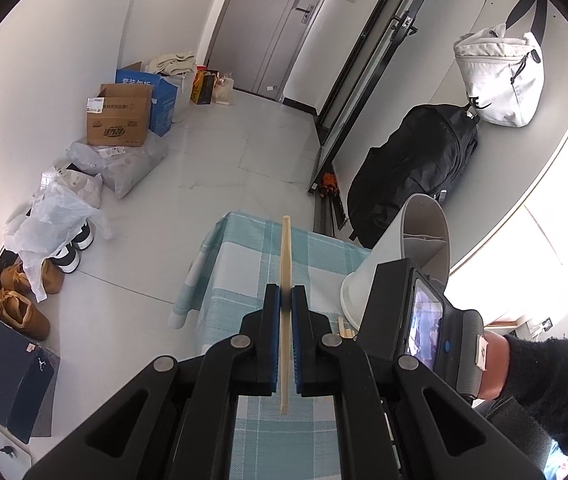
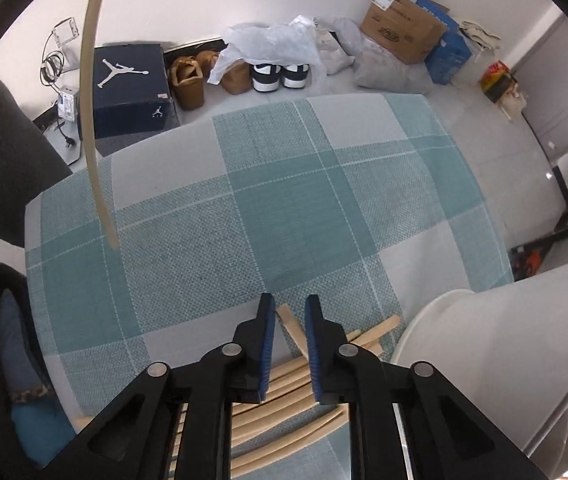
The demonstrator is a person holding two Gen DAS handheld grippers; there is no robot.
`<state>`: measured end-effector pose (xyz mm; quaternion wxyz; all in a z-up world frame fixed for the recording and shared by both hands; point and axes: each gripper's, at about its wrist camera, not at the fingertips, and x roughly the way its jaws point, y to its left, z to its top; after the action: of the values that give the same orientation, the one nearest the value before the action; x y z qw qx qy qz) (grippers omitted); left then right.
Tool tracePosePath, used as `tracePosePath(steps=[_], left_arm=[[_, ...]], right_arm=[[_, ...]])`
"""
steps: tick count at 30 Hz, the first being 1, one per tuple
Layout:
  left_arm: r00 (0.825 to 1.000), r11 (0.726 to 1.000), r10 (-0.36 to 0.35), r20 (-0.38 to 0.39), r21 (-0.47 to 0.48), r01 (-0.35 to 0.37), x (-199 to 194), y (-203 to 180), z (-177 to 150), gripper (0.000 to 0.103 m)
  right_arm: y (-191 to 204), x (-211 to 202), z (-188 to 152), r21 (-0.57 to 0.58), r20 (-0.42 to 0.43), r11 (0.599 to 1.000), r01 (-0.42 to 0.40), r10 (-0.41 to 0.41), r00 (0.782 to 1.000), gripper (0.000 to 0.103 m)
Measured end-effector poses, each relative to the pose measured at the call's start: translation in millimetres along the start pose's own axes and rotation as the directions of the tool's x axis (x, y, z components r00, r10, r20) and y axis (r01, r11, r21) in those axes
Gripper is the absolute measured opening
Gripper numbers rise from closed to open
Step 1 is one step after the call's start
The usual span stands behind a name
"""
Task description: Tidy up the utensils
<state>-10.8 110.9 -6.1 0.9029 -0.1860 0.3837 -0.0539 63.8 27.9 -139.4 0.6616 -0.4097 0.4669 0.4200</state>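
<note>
The left gripper [image 1: 285, 294] has its fingers pinched tight on one chopstick [image 1: 285, 258], held above the table [image 1: 240, 280]. The right gripper [image 2: 288, 308] hovers with fingers slightly parted, empty, over a chopstick pile [image 2: 284, 392] beside the white holder [image 2: 495, 344].

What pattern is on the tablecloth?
Teal and pale grey checks on the tablecloth, clearest in the right wrist view.

The right gripper [image 2: 288, 320] hides most of the chopstick pile [image 2: 284, 408]. The white holder [image 2: 495, 344] runs off the frame's right edge, and the raised chopstick [image 2: 92, 120] off the top.
</note>
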Motion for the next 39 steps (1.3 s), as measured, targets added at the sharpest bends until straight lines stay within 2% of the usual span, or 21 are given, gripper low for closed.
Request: tracePosePath(steps=[1, 7, 9, 12, 16, 20, 24, 28, 30, 31, 33, 35, 39], left_arm=[[1.000, 1.000, -0.001, -0.001, -0.001, 0.001, -0.2, 0.0, -0.3, 0.002], [1.000, 1.000, -0.016, -0.003, 0.002, 0.016, 1.1, -3.4, -1.1, 0.002], [1.000, 1.000, -0.015, -0.001, 0.015, 0.015, 1.2, -7.1, -1.9, 0.002], [0.999, 0.999, -0.033, -0.004, 0.026, 0.033, 0.2, -13.2, -3.5, 0.002], [0.999, 0.998, -0.041, -0.002, 0.051, 0.041, -3.8, -26.1, -4.0, 0.002], [0.998, 0.996, -0.056, -0.002, 0.074, 0.056, -10.2, -45.8, 0.6, 0.002], [0.998, 0.991, -0.067, 0.020, 0.122, 0.064, -23.0, -71.3, 12.1, 0.002], [0.996, 0.983, -0.081, 0.044, 0.168, 0.073, -36.7, -97.8, 29.7, 0.002], [0.995, 0.980, -0.081, 0.061, 0.189, 0.068, -41.6, -108.6, 38.6, 0.002], [0.994, 0.978, -0.084, 0.068, 0.199, 0.069, -43.3, -114.8, 43.7, 0.002], [0.993, 0.973, -0.084, 0.085, 0.221, 0.064, -46.2, -125.8, 55.8, 0.002], [0.992, 0.970, -0.083, 0.096, 0.238, 0.059, -46.9, -133.2, 65.3, 0.002], [0.987, 0.968, -0.081, 0.138, 0.249, 0.044, -49.3, -145.4, 87.1, 0.002]], right_arm=[[-1.1, -4.0, -1.2, 0.007, 0.013, 1.000, -0.001, 0.001, 1.000, 0.007], [-18.2, -38.7, -11.0, 0.156, 0.135, 0.987, -0.045, 0.024, 0.991, 0.006], [-21.8, -53.1, -18.0, 0.201, 0.183, 0.978, -0.063, 0.026, 0.983, 0.006], [-23.5, -86.1, -35.9, 0.276, 0.291, 0.957, -0.089, 0.005, 0.957, 0.006], [-23.0, -131.9, -60.7, 0.346, 0.444, 0.931, -0.118, -0.051, 0.895, 0.006], [-22.7, -179.2, -89.8, 0.417, 0.585, 0.897, -0.147, -0.141, 0.799, 0.006], [-24.3, -214.1, -107.4, 0.462, 0.665, 0.874, -0.151, -0.229, 0.711, 0.006], [-38.1, -240.9, -116.7, 0.506, 0.712, 0.848, -0.158, -0.308, 0.630, 0.006], [-46.5, -253.7, -121.2, 0.525, 0.726, 0.836, -0.162, -0.341, 0.597, 0.006], [-53.0, -262.0, -121.2, 0.535, 0.736, 0.829, -0.164, -0.361, 0.573, 0.006], [-64.3, -274.6, -120.1, 0.550, 0.748, 0.816, -0.176, -0.388, 0.539, 0.006], [-76.4, -284.5, -117.1, 0.559, 0.758, 0.805, -0.198, -0.400, 0.516, 0.006], [-101.5, -294.7, -109.3, 0.584, 0.762, 0.781, -0.222, -0.433, 0.480, 0.006]])
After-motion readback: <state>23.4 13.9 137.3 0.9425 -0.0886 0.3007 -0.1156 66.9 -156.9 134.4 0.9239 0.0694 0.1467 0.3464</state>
